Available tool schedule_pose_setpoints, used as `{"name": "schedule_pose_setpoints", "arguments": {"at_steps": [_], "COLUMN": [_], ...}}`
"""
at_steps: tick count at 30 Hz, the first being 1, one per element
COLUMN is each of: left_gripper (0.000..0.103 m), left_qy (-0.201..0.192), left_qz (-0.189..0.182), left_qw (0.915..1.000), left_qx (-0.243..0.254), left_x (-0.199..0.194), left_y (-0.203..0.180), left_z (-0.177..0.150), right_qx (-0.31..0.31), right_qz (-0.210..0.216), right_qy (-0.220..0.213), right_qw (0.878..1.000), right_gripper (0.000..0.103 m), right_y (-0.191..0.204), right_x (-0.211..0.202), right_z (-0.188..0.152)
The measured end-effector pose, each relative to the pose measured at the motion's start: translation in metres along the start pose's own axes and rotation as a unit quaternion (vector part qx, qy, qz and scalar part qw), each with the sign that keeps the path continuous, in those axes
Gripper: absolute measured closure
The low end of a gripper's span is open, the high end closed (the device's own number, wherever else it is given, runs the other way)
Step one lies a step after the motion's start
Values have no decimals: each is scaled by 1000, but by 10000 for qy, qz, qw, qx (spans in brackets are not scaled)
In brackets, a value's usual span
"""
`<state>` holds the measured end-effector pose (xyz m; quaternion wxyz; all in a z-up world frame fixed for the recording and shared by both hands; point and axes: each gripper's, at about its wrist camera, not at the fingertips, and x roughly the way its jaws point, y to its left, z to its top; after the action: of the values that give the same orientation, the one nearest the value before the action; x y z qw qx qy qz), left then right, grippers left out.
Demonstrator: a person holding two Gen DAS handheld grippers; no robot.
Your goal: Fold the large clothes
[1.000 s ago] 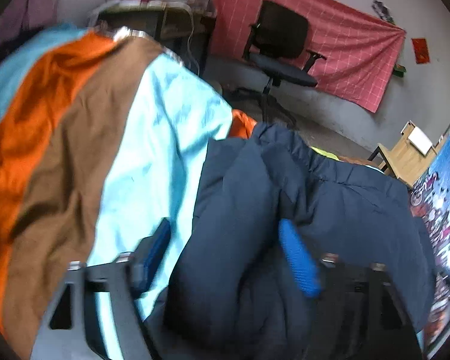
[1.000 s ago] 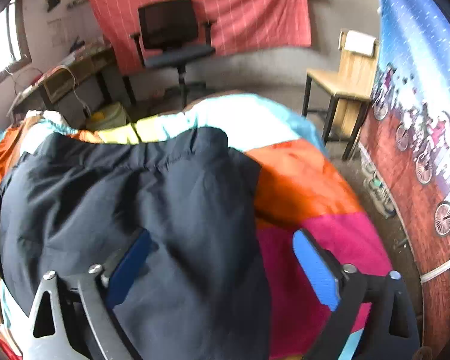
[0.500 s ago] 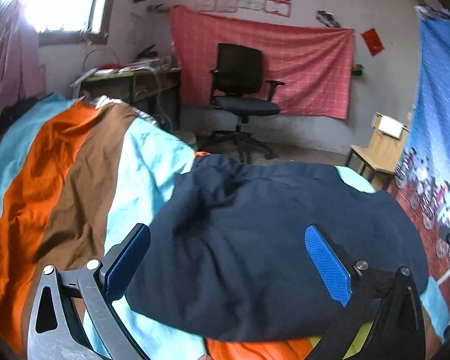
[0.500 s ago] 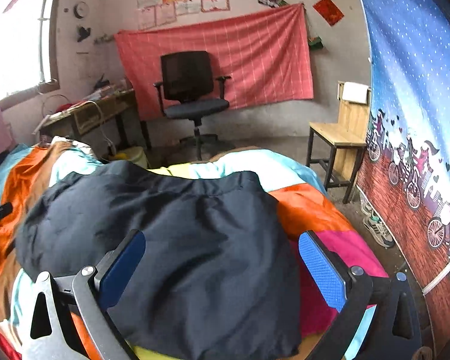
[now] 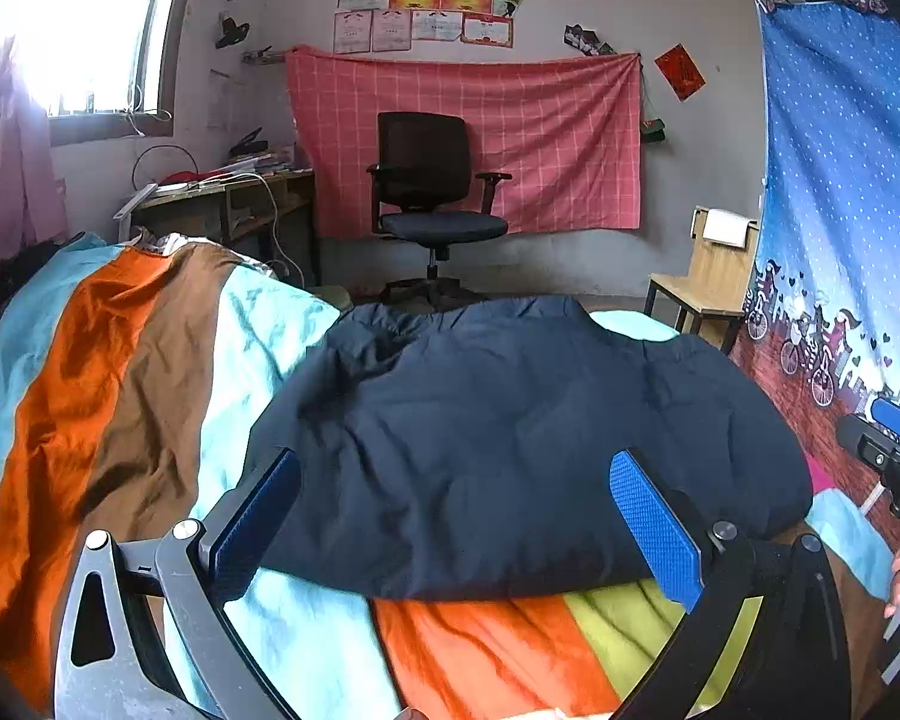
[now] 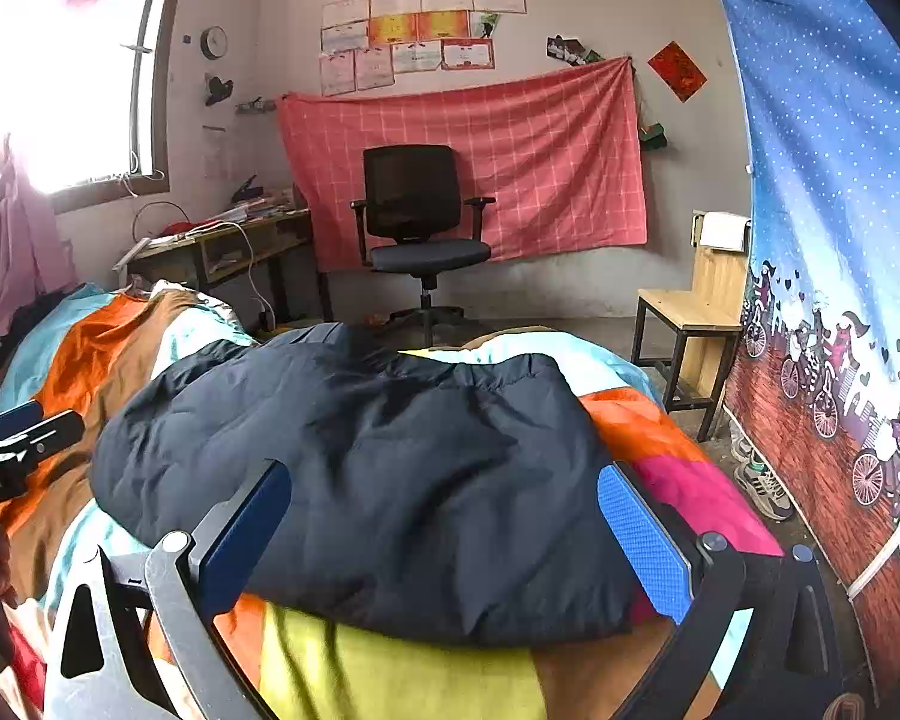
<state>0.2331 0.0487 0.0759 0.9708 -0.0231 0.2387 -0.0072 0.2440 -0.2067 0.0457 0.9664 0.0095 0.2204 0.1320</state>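
Observation:
A dark navy padded jacket (image 5: 510, 438) lies folded in a compact bundle on a bed with a striped multicolour cover (image 5: 120, 372). It also shows in the right wrist view (image 6: 378, 468). My left gripper (image 5: 450, 516) is open and empty, held above the jacket's near edge. My right gripper (image 6: 438, 534) is open and empty, also above the near edge. The right gripper's tip shows at the right edge of the left wrist view (image 5: 888, 444). The left gripper's tip shows at the left edge of the right wrist view (image 6: 12, 438).
A black office chair (image 5: 432, 192) stands before a pink checked cloth on the far wall. A cluttered desk (image 5: 222, 192) is at the left under the window. A wooden chair (image 5: 708, 276) and a blue curtain (image 5: 840, 210) are at the right. Shoes (image 6: 762, 486) lie on the floor.
Both grippers have let go of the jacket and risen up and back from it. The jacket now lies flatter as a folded bundle on the bed.

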Motion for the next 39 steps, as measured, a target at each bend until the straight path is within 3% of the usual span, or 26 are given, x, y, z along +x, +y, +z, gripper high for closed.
{"name": "schedule_pose_setpoints", "arguments": {"at_steps": [11, 19, 39], "left_gripper": [2, 2, 2], "left_qy": [316, 254, 248], "left_qz": [111, 212, 163], "left_qw": [9994, 9994, 9994], "left_qx": [-24, 119, 196], "left_x": [-9, -19, -22], "left_y": [-1, -6, -6], "left_z": [-41, -65, -81], "right_qx": [-19, -35, -70], "right_qz": [212, 320, 432], "right_qy": [242, 363, 516], "right_qw": [9995, 9988, 9977], "right_gripper": [0, 0, 0], "right_y": [25, 36, 50], "right_x": [-15, -19, -18], "right_z": [-31, -51, -72]}}
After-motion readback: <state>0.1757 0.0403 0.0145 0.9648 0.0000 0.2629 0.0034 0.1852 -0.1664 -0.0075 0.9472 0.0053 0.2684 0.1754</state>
